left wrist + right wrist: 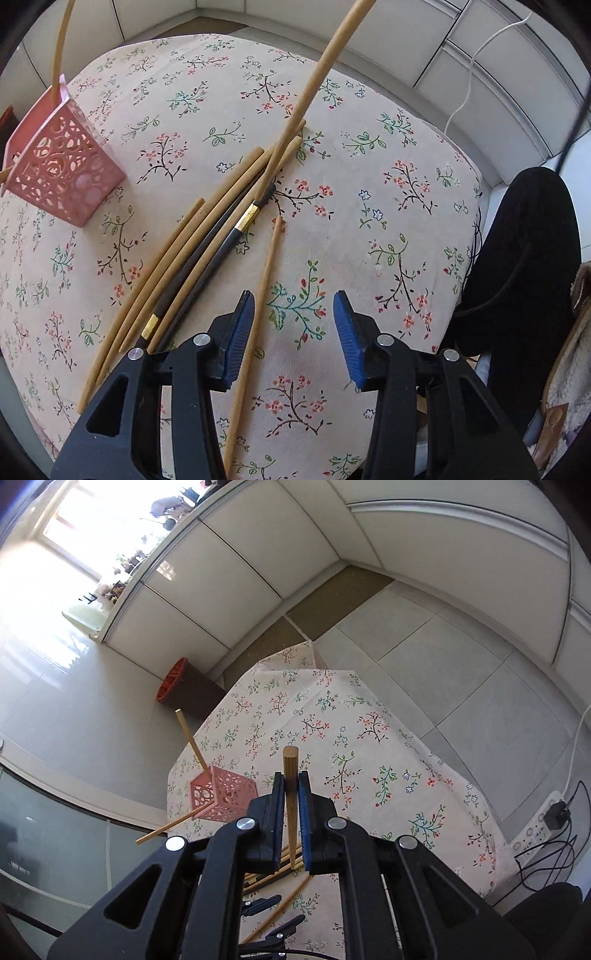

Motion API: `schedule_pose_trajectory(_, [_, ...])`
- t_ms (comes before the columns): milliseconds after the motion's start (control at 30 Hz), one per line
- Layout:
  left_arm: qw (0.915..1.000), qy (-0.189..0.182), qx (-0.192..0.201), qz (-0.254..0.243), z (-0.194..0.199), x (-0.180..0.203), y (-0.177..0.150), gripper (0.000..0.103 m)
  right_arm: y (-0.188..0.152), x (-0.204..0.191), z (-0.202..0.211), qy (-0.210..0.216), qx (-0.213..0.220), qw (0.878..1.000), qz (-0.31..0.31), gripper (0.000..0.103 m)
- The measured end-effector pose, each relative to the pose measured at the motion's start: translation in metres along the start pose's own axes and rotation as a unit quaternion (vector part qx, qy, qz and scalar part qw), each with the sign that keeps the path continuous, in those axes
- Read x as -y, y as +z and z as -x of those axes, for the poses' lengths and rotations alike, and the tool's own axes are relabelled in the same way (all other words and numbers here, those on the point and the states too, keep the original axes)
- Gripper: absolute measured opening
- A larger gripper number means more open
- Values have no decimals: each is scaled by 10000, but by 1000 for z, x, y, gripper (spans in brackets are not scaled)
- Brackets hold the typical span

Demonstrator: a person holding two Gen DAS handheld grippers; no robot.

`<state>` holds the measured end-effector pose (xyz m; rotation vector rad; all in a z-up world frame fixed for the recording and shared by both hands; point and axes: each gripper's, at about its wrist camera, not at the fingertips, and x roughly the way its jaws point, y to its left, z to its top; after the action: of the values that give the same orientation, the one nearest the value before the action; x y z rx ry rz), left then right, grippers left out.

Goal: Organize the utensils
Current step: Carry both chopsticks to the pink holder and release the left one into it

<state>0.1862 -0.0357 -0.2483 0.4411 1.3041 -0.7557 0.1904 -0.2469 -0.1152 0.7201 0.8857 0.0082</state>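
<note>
Gripping one wooden chopstick [290, 797], right tongs [291, 786] hang above pink holder [223, 794]; left tongs [293, 325] gape beside loose chopsticks [192, 266] on tabletop [369, 229].

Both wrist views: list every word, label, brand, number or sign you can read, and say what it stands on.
None: no readable text in either view.
Pink holder: cut-out pattern only, no lettering.
Black chopsticks: plain gold bands, no marking readable.
Wooden chopstick held in the right tool: bare wood.
Floral tablecloth: printed flowers only.
Power strip: any marking too small to read.
</note>
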Motion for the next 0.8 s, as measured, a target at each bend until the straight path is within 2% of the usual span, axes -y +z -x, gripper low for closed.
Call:
schedule_pose_trajectory(100, [9997,101,-163,155,-15,-1,10,40,1,-2,16,-21,156,9998,106,8])
schedule_pose_trajectory(167, [9993,276,-160,175,-19,0,14,21,2,-1,22,-7,190,9997,124,8])
schedule_pose_trajectory(233, [9984,381,-210,359,-20,-3,16,9,3,0,27,18,195,9997,121,8])
schedule_pose_trajectory(400, [9971,385,-83,646,-15,-10,10,5,2,-1,29,72,176,9997,138,8])
schedule_pose_trajectory(467, [9966,343,153,736,-1,-14,4,5,-1,-6,30,115,158,9995,234,8])
schedule_pose_trajectory(567, [9925,295,701,958,40,-14,-12,5,-4,-19,33,193,163,9983,520,8])
schedule_pose_trajectory(700, [9799,382,1481,1282,94,-10,-29,5,-10,-39,39,361,157,9958,824,8])
schedule_pose_trajectory(800, [9704,593,1882,1394,124,0,-43,5,-12,-54,46,453,180,9930,1074,8])
